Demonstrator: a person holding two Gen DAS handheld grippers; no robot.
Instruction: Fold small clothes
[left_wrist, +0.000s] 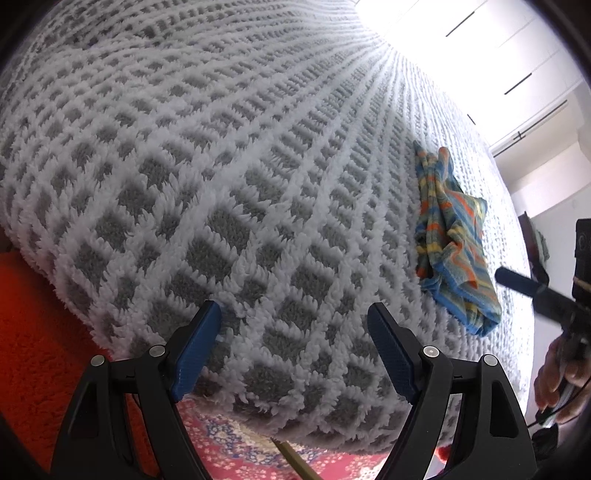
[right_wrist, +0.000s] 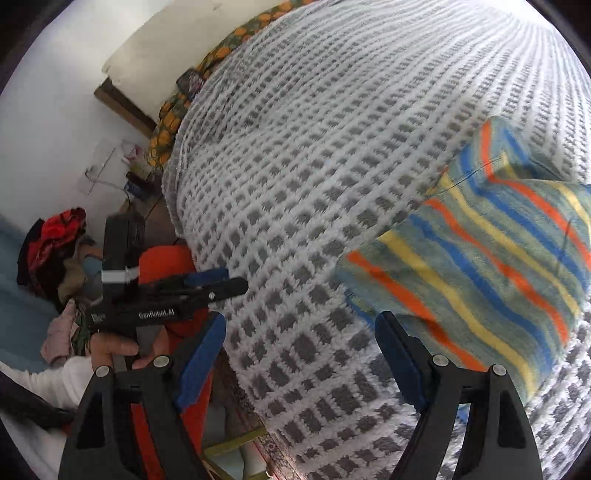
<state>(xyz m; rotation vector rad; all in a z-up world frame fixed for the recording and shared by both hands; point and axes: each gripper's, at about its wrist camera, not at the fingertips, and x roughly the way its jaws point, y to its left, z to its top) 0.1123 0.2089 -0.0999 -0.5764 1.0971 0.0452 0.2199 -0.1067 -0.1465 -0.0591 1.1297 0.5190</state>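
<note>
Both grippers empty, jaws wide: left gripper (left_wrist: 294, 325) over bare blanket (left_wrist: 221, 166); right gripper (right_wrist: 300, 338) beside striped garment (right_wrist: 480, 258).

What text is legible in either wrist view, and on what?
"GenRobot.AI": white lettering on the side of the left tool, seen from the right wrist view.
A small white mark left of that lettering, on the same tool body: too blurred to read.
Left wrist view: no text on the striped cloth, the checked blanket or the right tool.
</note>
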